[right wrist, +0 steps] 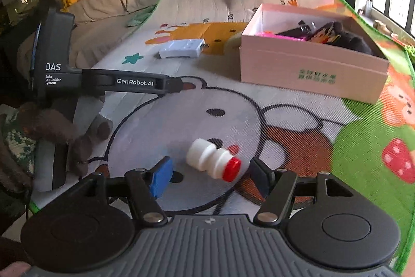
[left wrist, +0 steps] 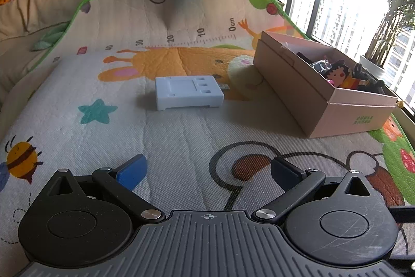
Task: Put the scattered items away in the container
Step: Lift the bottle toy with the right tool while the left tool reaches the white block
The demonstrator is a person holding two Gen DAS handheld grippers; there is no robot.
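bottle: the small white bottle [right wrist: 212,159] with the red cap lies on its side on the play mat [right wrist: 298,105], between the pads of your right tongs [right wrist: 211,173], in the lower middle of the right wrist view.
bottle axis: its long axis runs from about 10 o'clock to 4 o'clock in that view, with the red cap pointing to 4 o'clock, toward the dark pad.
right tongs: released; the blue pad [right wrist: 161,179] and the dark one stand clear of the bottle on either side (you have no grip on it yet).
left tongs: your left tongs [left wrist: 207,173] are spread wide and empty, hovering over bare mat.
box: the pink cardboard box [right wrist: 311,66] sits at about 1 o'clock from the bottle, well apart, already holding a doll and some dark bits.
white block: a flat white plastic block [left wrist: 189,92] still lies on the mat at 12 o'clock from your left tongs, left of the box.
risk, roll: the bottle is round, so if one pad touches first it could roll or spin away.
risk, slant: the bottle lies at a slant to the pads, so closing may catch the cap end only and squeeze it out.
risk, mat: the mat is soft and creased; if you press too low the pads could snag the cloth.
risk, carry: with a loose hold, the bottle could drop short of the box rim.
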